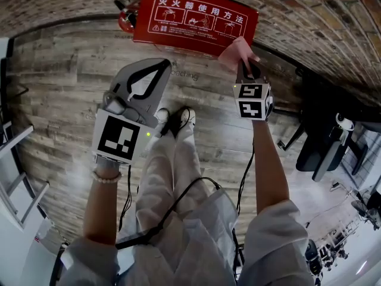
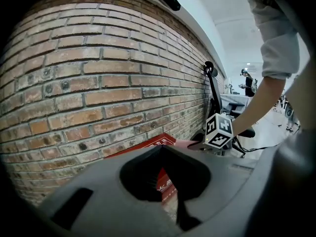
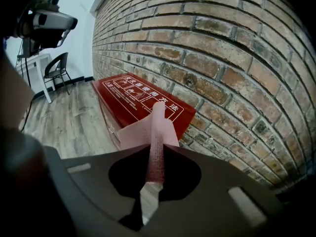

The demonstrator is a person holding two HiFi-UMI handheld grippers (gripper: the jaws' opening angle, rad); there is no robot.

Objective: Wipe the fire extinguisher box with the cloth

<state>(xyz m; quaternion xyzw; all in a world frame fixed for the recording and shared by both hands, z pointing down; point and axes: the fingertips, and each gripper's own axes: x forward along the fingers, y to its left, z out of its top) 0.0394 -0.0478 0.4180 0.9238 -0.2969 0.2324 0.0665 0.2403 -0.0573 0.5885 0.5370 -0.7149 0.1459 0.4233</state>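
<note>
At the floor's (image 1: 71, 70) edge along the brick wall (image 1: 297, 5): fire extinguisher box (image 1: 196, 19) with the cloth (image 1: 237, 52) at its near right corner.
The red lid shows no sign of wiping, so the whole wipe appears left to do; whether the cloth touches cannot be told. The right gripper (image 1: 247, 65), arm extended forward and down, has its fingers clamped on the pink cloth. The left gripper (image 1: 164, 64) hovers before the box, fingers closed on nothing.
</note>
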